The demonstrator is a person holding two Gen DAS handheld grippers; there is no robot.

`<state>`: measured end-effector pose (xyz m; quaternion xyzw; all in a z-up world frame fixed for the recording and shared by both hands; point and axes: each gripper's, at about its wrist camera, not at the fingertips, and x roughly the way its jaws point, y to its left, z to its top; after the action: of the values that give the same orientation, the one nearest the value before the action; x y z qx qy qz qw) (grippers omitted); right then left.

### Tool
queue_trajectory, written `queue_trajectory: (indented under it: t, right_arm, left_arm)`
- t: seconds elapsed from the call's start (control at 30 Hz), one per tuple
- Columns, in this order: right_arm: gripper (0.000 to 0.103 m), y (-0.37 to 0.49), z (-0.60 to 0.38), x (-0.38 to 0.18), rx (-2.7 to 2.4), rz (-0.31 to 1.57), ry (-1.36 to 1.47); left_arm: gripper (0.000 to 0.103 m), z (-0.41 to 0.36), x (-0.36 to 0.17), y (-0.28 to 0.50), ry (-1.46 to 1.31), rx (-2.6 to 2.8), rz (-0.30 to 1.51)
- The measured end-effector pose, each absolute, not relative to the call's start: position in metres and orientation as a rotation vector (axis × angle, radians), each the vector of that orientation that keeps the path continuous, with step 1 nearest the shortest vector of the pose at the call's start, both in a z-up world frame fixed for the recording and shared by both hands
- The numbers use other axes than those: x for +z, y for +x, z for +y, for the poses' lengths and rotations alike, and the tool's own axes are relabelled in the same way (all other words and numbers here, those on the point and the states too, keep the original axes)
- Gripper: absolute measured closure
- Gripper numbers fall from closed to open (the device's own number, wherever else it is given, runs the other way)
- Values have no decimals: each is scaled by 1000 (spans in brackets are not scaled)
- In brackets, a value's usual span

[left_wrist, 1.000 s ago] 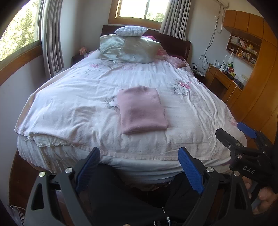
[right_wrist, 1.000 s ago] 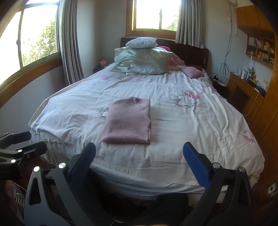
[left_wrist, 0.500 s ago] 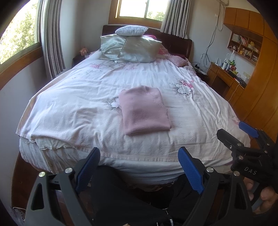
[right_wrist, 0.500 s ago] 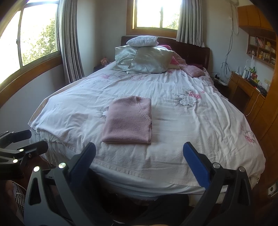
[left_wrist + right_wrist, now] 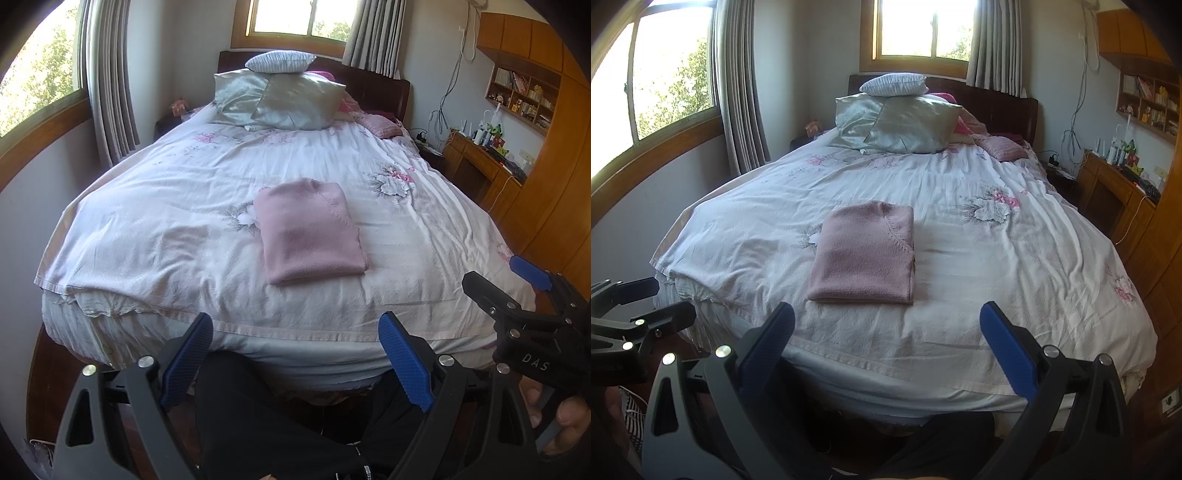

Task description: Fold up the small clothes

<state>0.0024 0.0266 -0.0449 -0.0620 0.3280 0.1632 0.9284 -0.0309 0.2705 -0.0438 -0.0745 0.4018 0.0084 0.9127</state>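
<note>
**Folded pink sweater on the bed, both grippers held back with jaws wide apart**

From the left wrist camera we see a bed (image 5: 155, 229) covered in a pale floral quilt, filling most of the view. A pink sweater (image 5: 310, 230) lies folded into a neat rectangle near the middle of the quilt, towards the foot end, flat and touching nothing else. Our left gripper (image 5: 295, 354) sits low in the foreground, beyond the foot of the bed and well apart from the sweater. Its jaws, lined with blue pads, stand wide apart and hold nothing. Below them are dark trousers (image 5: 258, 417). At the right edge the right gripper (image 5: 517, 284) shows side-on, with a hand (image 5: 554, 410) on its handle. Silvery pillows (image 5: 284, 98) are stacked at the headboard, and a wooden desk (image 5: 480, 162) stands to the right of the bed.

From the right wrist camera we see the same bed (image 5: 1015, 277) from slightly further right. The folded sweater (image 5: 866, 253) rests left of centre on the quilt. The right gripper (image 5: 886, 347) is in the foreground, its jaws spread wide and empty, short of the sweater. The left gripper (image 5: 639, 299) shows at the left edge, beside the bed. Curtained windows (image 5: 665, 70) let in daylight on the left and behind the headboard.
</note>
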Motion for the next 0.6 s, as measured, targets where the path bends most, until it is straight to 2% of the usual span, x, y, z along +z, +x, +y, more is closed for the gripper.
queue_trajectory:
  t: [0.6]
  right_arm:
    - [3, 3, 29, -49, 339, 670, -130]
  left_arm:
    - [12, 272, -44, -30, -153, 18, 827]
